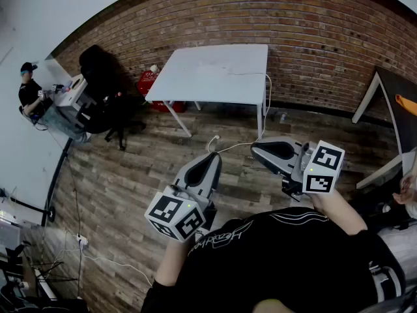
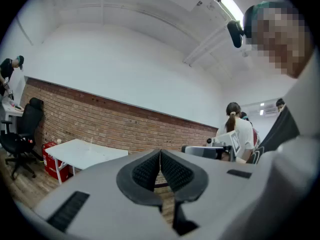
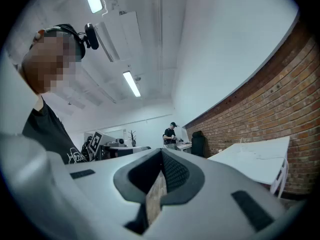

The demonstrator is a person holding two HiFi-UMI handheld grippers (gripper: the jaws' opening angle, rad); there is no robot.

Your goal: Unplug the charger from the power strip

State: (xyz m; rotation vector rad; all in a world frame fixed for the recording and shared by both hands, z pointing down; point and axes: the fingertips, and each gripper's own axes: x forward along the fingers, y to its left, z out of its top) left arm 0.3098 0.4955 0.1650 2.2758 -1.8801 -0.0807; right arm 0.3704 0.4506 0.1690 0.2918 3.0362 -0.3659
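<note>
Left tool (image 1: pixel 212 156) and right tool (image 1: pixel 255 150) are held level at the waist, close to the body. This reads as a carrying pose, not a working one. Both are closed with nothing between the jaws. Just past their tips, on the wood floor (image 1: pixel 130 168), a white cable (image 1: pixel 238 145) ends in a small white block (image 1: pixel 214 138). That is probably the charger, though I can't confirm it. No power strip made out there. The cable climbs to the white surface (image 1: pixel 215 77) against the brick wall (image 1: pixel 293 38). Approach not yet begun, by my judgement.
</note>
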